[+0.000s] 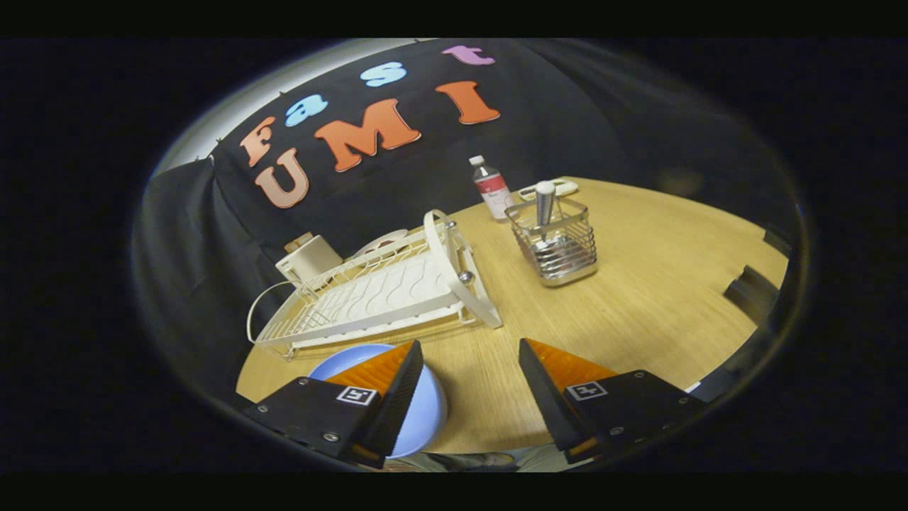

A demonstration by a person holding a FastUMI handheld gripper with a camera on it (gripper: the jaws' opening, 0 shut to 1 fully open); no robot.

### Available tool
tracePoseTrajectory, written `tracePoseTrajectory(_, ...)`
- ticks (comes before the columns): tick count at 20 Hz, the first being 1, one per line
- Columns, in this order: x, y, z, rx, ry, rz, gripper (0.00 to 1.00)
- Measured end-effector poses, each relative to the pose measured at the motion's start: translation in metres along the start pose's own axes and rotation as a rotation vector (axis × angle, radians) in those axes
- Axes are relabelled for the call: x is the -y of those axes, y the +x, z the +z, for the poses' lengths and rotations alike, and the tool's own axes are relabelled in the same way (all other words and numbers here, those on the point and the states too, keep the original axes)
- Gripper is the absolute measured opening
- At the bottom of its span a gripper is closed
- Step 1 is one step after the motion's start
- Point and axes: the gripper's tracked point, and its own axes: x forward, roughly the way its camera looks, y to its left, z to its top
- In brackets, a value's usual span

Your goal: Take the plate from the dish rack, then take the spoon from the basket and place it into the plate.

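Plate [428,415] is sitting flat on the worktop [638,305], already out of the dish rack [376,294] and partly tucked under the left finger of the hand-held gripper [469,355]. Its fingers are hanging spread wide with nothing between them. Spoon [545,206] is standing upright in the wire basket [557,245] further ahead, with a small bottle [491,187] sitting just behind it.

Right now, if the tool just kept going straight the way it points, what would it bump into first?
Probably the near end of the white dish rack, just ahead of the open tool. Bare table lies in between. Depth is hard to judge; slightly to the side, it could pass toward the wire basket.
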Motion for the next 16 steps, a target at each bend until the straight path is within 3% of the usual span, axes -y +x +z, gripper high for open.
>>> tracePoseTrajectory(5,0.021,-0.007,0.049,0.131,-0.127,-0.063,0.99)
tracePoseTrajectory(16,0.056,0.018,0.117,0.262,-0.291,-0.182,0.98)
